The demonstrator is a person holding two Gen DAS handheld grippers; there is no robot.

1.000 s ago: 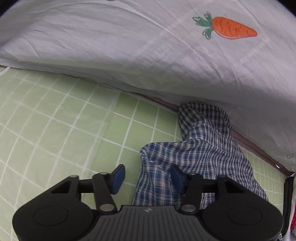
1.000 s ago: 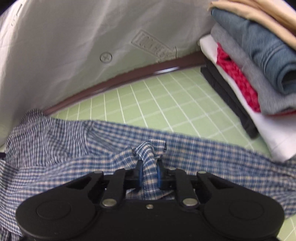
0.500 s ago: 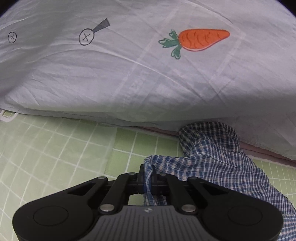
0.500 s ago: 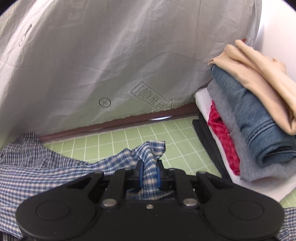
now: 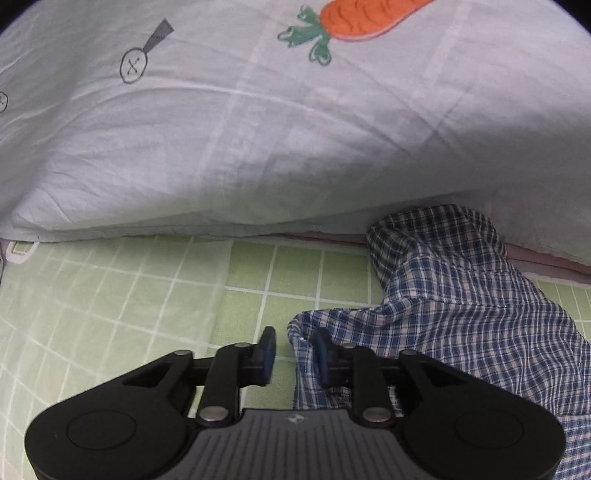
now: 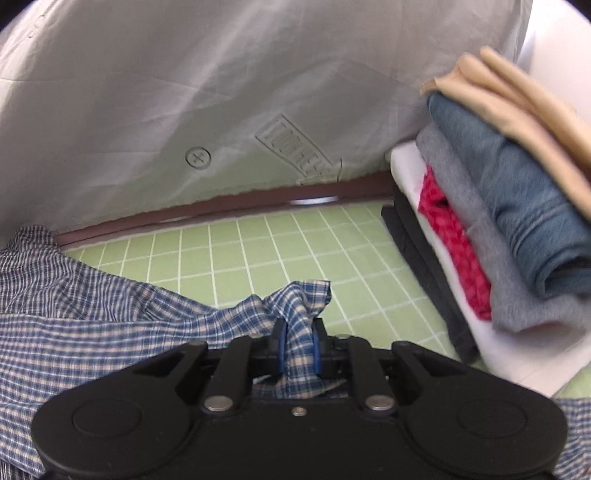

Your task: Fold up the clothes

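Observation:
A blue plaid shirt (image 5: pixel 461 314) lies crumpled on the green grid mat (image 5: pixel 110 295). My left gripper (image 5: pixel 293 350) is open, its jaws a little apart around the shirt's left edge fold, which stands between the blue pads. In the right wrist view the same plaid shirt (image 6: pixel 92 314) spreads to the left, and my right gripper (image 6: pixel 298 345) is shut on a bunched corner of it, held just above the mat (image 6: pixel 277 243).
A white sheet with a carrot print (image 5: pixel 369 18) hangs behind the mat. A stack of folded clothes (image 6: pixel 498 206) stands at the right of the mat, close to my right gripper. A brown edge strip (image 6: pixel 258 199) runs along the back.
My left gripper was open, shut on the shirt's edge, and has now opened again with the fold between its pads. My right gripper stays shut on the corner and has shifted slightly.

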